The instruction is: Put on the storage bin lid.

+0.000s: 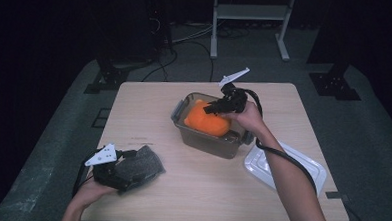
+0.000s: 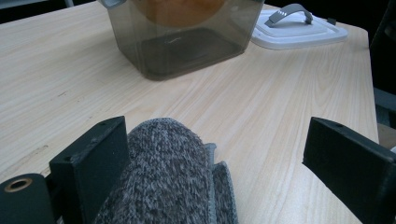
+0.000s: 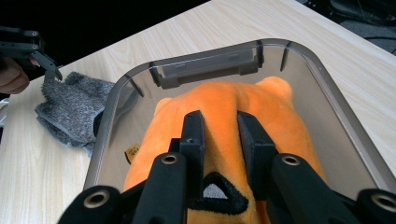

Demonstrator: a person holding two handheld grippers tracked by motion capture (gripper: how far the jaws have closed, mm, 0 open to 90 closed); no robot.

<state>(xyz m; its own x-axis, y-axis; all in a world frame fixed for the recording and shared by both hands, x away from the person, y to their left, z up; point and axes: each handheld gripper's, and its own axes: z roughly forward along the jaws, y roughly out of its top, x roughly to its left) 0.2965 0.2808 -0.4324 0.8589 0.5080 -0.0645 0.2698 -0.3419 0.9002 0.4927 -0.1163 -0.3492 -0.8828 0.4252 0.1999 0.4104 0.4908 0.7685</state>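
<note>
Grey knit cloth (image 1: 139, 163) at the near edge, orange plush (image 1: 207, 120) in the tub (image 1: 210, 141) beyond.

Nearest, the left gripper (image 1: 112, 171) sits over the cloth, jaws apart: one jaw against the knit, the other clear of it. At mid-table the right gripper (image 1: 217, 107) is clamped on a fold of the plush, which lies inside the smoky plastic tub. A white lid (image 1: 286, 167) lies flat just right of the tub.
</note>
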